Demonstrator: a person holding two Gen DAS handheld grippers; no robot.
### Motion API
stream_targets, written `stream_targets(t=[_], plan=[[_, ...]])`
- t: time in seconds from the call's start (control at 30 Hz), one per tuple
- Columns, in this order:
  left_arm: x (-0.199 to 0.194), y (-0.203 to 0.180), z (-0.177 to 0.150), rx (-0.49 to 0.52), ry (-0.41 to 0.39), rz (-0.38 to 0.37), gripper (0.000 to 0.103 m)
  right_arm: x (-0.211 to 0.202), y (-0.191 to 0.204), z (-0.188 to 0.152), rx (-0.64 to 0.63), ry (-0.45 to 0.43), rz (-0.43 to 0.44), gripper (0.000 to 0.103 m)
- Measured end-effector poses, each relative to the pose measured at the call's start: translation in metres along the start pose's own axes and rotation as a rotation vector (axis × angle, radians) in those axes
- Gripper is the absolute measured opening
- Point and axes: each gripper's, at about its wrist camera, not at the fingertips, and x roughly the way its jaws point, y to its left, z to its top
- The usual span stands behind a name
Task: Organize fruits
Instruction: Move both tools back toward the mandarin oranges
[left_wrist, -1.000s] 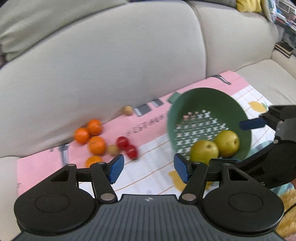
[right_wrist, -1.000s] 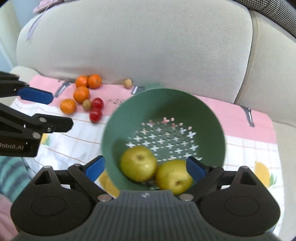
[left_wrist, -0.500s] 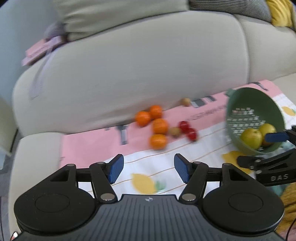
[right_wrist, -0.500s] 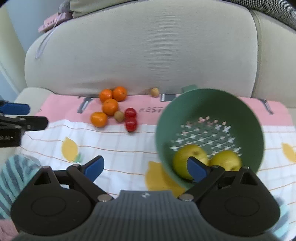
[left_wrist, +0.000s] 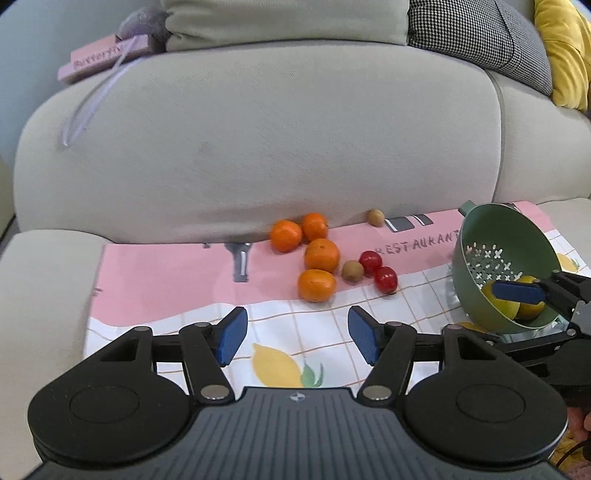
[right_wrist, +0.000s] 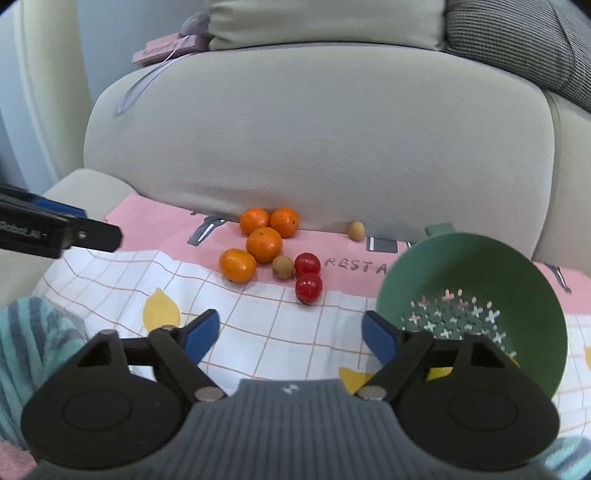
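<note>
A tilted green colander (left_wrist: 491, 236) (right_wrist: 476, 273) sits on the cloth at the right, holding two yellow-green pears (left_wrist: 496, 306). Several oranges (left_wrist: 321, 254) (right_wrist: 263, 243), two red fruits (left_wrist: 386, 278) (right_wrist: 308, 286) and two small brown fruits (left_wrist: 351, 270) (right_wrist: 283, 266) lie near the sofa back. My left gripper (left_wrist: 293, 334) is open and empty, just short of the oranges. My right gripper (right_wrist: 290, 338) is open and empty, its right finger in front of the colander's rim.
The fruit lies on a pink and white checked cloth (left_wrist: 166, 280) (right_wrist: 258, 321) on a beige sofa seat. The sofa back (left_wrist: 258, 147) rises right behind the fruit. A pink book (left_wrist: 99, 61) and cushions lie on top. A striped towel (right_wrist: 33, 332) is at the left.
Both grippers have pulled back and swung left. The colander has shifted from the centre to the right of both views, and the loose fruit now sits ahead of the left gripper.
</note>
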Motion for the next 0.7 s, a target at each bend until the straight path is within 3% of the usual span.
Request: stream_targets(t=[0.33,0.7], plan=[[0.039,0.01,0.007,-0.085,0.004,-0.078,0.07,0.034,0.01,0.008,-0.08,0.008,0.027,0.054],[0.092,0.002,0.017,0.02,0.061,-0.098,0.07,0.071,-0.007,0.029,-0.048,0.032,0.028,0.051]])
